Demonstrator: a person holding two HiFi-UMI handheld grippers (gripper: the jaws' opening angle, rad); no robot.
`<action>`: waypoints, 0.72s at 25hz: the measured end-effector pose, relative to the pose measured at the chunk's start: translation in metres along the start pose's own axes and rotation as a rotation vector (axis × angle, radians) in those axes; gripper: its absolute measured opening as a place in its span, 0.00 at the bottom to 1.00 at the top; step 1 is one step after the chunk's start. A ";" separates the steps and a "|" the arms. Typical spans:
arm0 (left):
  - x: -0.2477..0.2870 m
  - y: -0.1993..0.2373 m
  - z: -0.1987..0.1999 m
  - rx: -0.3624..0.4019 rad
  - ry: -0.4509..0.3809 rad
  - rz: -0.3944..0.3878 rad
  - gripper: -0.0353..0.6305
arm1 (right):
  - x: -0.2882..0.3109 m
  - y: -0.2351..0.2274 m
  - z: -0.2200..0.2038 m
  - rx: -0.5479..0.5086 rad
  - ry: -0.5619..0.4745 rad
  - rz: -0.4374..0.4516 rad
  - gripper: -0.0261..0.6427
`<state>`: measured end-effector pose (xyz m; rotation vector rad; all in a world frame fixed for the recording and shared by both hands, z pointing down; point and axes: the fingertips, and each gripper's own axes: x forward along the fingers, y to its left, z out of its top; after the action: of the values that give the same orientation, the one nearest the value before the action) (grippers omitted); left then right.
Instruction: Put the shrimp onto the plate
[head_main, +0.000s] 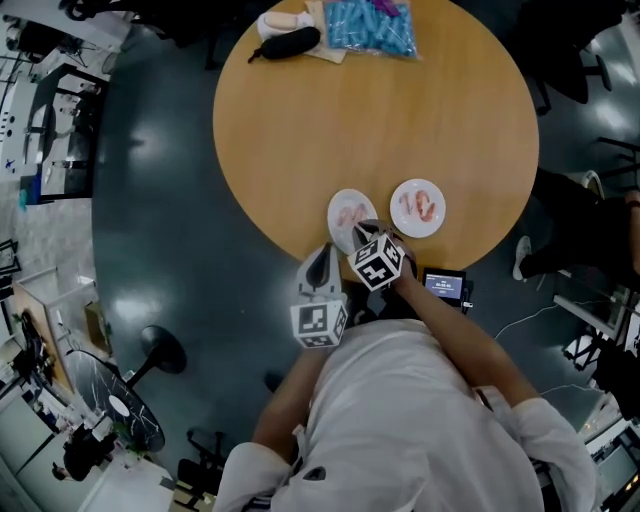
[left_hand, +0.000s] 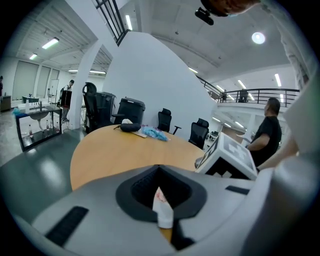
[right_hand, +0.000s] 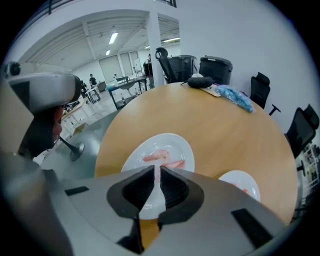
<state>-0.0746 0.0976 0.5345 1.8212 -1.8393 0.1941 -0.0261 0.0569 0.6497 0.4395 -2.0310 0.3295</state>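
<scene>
Two white plates sit near the front edge of the round wooden table (head_main: 440, 110). The left plate (head_main: 336, 205) holds pink shrimp (head_main: 353, 214); the right plate (head_main: 437, 222) holds more shrimp (head_main: 418, 204). My right gripper (head_main: 366, 230) hangs over the left plate's near rim, pointing steeply down. In the right gripper view its jaws (right_hand: 157, 167) stand a narrow slit apart with nothing between them, with the left plate (right_hand: 132, 156) and its shrimp (right_hand: 162, 158) beyond. My left gripper (head_main: 322, 258) hovers at the table's edge, its jaws (left_hand: 158, 186) shut and empty.
A black pouch (head_main: 290, 42) and a blue bag (head_main: 370, 25) lie at the table's far side. A small screen device (head_main: 444, 285) sits below the table's front edge. Office chairs (left_hand: 164, 120) and bins stand beyond the table. The right gripper's marker cube (left_hand: 227, 155) is close beside my left gripper.
</scene>
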 end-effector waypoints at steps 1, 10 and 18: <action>-0.001 0.002 0.000 -0.004 -0.001 0.001 0.06 | 0.001 0.002 0.004 -0.009 -0.002 0.004 0.09; -0.007 0.018 0.000 -0.035 0.000 0.026 0.06 | 0.022 0.019 0.008 0.509 0.070 0.114 0.19; -0.010 0.036 -0.003 -0.054 0.000 0.033 0.06 | 0.044 0.014 0.010 0.667 0.095 0.067 0.19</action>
<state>-0.1088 0.1101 0.5419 1.7556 -1.8574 0.1543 -0.0589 0.0577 0.6830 0.7432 -1.8081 1.0600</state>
